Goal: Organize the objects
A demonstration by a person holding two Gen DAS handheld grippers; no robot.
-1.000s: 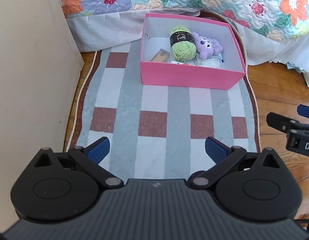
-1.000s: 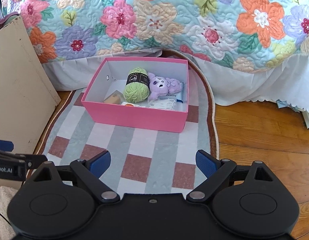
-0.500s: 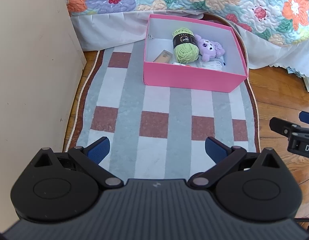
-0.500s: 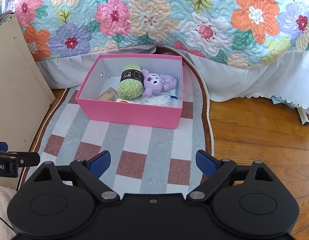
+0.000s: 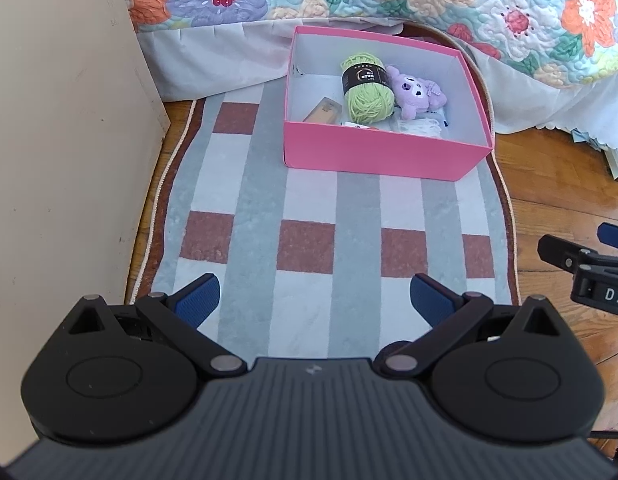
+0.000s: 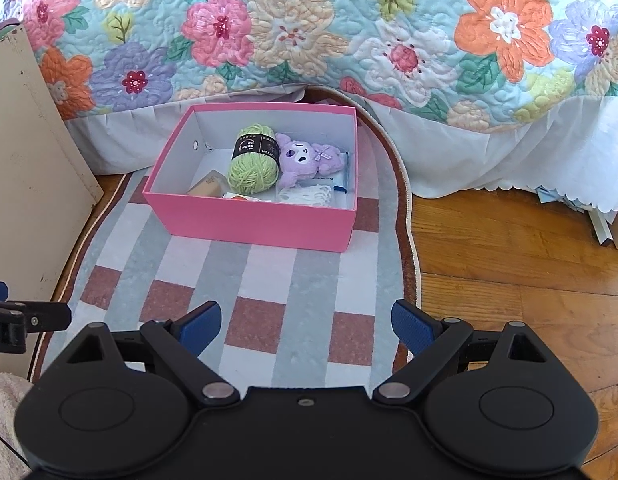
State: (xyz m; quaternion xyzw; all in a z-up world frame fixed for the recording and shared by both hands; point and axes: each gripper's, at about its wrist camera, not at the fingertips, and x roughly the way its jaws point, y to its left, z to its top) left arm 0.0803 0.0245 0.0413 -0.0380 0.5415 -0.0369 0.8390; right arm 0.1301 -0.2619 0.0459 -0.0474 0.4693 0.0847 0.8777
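Quilted floral bedspread [image 6: 349, 32] hangs behind the striped rug [image 5: 309, 208], which carries the pink box [image 6: 253, 220] holding green yarn [image 6: 253, 164] and a purple plush [image 6: 305, 158]. Both tongs, left [image 5: 315, 294] and right [image 6: 307, 320], stand apart, empty, well short of the box. Approach from above, clearing the rim. Against the earlier frame, the box sits slightly lower and further right in both views.

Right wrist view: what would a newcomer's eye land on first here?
The pink box on the striped rug, pushed up against the bed's floral quilt. Inside it, a green yarn ball lies beside a purple plush, with smaller items in front of them. Both grippers hang open and empty over the rug, the right gripper nearest the camera.
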